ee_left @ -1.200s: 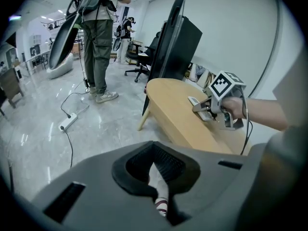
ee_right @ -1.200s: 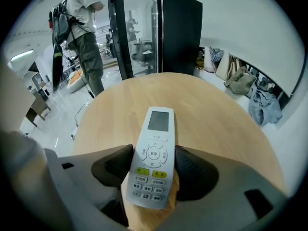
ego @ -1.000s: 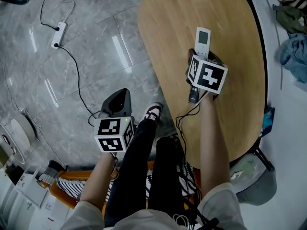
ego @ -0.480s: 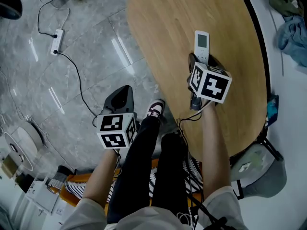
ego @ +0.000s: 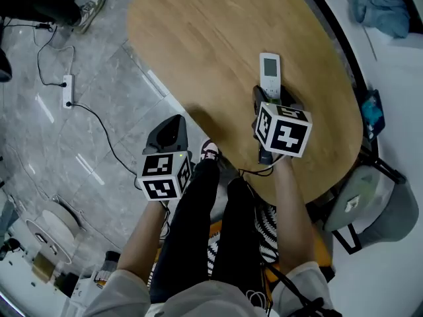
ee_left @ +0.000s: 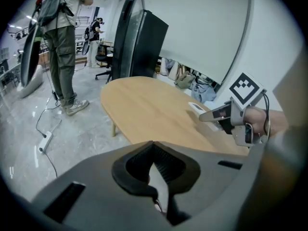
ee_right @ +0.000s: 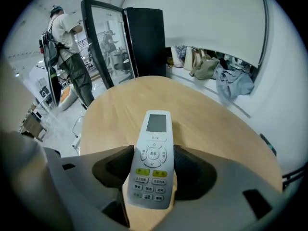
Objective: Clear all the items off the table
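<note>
A white remote control [ee_right: 153, 162] with a small screen and yellow buttons lies lengthwise between my right gripper's [ee_right: 153, 172] pads, which press on both its sides. In the head view the remote [ego: 269, 70] sticks out ahead of the right gripper [ego: 268, 96], over the oval wooden table [ego: 198, 38]. My left gripper [ego: 173, 124] hangs over the floor just off the table's near edge. In the left gripper view its dark pads [ee_left: 166, 165] meet with nothing between them, and the remote [ee_left: 196, 107] shows to the right.
A power strip [ego: 67, 91] and its cable lie on the grey tiled floor. A grey seat [ego: 373, 207] stands at the table's right end. A clothes pile [ego: 380, 5] lies beyond it. A person [ee_left: 61, 47] stands past the table, by a black cabinet [ee_left: 142, 42].
The head view has swung, so the table and both grippers sit differently in the picture. The right gripper keeps its hold on the remote; the left stays off the table's edge.
</note>
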